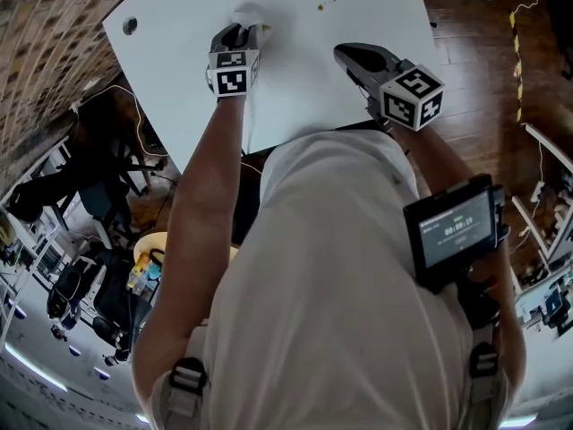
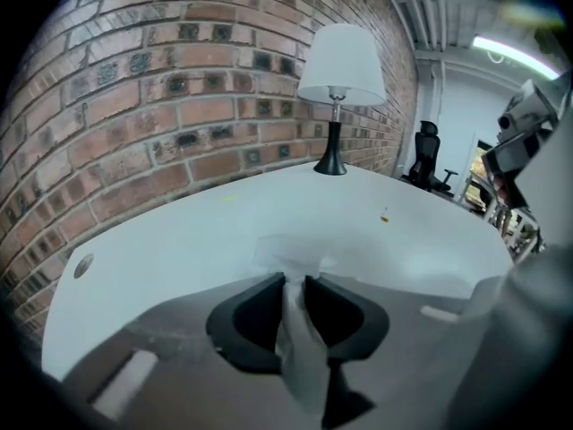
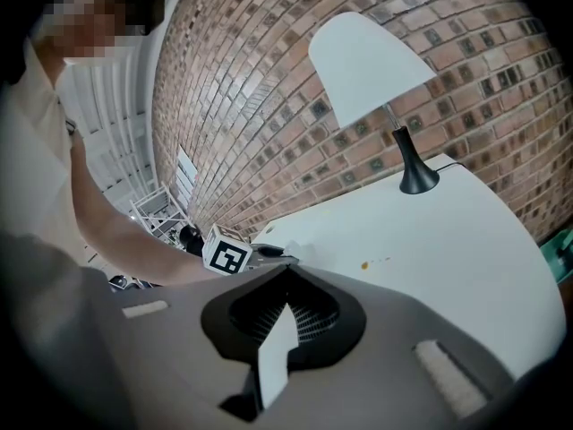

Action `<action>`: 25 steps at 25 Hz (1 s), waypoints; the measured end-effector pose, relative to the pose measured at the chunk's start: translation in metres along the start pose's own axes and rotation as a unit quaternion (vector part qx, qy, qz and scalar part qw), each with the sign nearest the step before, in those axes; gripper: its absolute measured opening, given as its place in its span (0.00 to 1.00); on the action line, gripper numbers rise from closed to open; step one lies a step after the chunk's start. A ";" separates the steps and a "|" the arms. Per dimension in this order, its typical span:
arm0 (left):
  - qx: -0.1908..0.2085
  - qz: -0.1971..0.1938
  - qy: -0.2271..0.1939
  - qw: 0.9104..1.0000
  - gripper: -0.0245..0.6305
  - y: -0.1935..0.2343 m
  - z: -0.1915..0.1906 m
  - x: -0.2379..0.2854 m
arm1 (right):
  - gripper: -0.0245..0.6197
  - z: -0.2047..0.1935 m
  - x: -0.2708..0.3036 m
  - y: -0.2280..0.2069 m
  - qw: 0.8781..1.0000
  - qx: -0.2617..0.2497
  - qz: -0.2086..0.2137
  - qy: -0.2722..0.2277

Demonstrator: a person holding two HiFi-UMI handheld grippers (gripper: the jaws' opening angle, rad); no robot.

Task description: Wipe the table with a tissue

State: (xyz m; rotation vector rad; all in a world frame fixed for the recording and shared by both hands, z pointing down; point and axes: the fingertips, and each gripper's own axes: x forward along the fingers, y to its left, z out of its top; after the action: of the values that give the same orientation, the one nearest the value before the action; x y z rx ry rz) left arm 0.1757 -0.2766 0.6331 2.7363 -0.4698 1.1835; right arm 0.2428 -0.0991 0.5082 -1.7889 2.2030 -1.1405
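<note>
A crumpled white tissue (image 2: 288,254) lies pressed on the white table (image 1: 295,79). My left gripper (image 2: 294,280) is shut on it, and a strip of tissue runs back between the jaws. In the head view the left gripper (image 1: 239,32) points at the table's far side with the tissue (image 1: 249,13) bunched at its tip. A small yellow crumb (image 2: 385,218) lies on the table to the right of the tissue. My right gripper (image 1: 344,54) hovers over the table's right part; its jaws (image 3: 287,268) meet with nothing between them.
A black-stemmed lamp (image 2: 337,70) with a white shade stands at the table's far end by the brick wall. A round cable hole (image 1: 131,26) sits near the table's left corner. A faint yellow mark (image 2: 228,199) lies near the wall. Office chairs (image 2: 428,155) stand beyond the table.
</note>
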 end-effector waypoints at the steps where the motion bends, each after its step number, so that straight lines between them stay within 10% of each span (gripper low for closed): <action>1: 0.011 -0.010 0.002 1.000 0.16 -0.006 -0.001 0.001 | 0.05 -0.001 -0.001 -0.001 1.000 0.000 -0.001 0.001; 13: 0.018 -0.098 0.000 0.995 0.16 -0.074 -0.013 -0.017 | 0.05 0.002 0.003 0.004 1.000 -0.003 0.007 0.003; 21: -0.139 -0.020 -0.049 0.989 0.16 0.011 0.001 -0.026 | 0.05 0.004 -0.001 -0.002 1.000 0.002 -0.006 0.000; 25: -0.144 0.012 -0.033 0.989 0.16 0.022 -0.004 -0.020 | 0.05 0.003 -0.001 -0.003 1.000 0.006 -0.007 -0.001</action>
State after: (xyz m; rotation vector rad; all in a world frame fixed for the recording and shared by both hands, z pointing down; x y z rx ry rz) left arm 0.1526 -0.2915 0.6211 2.5317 -0.6305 0.9481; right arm 0.2468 -0.0994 0.5071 -1.8033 2.1823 -1.1520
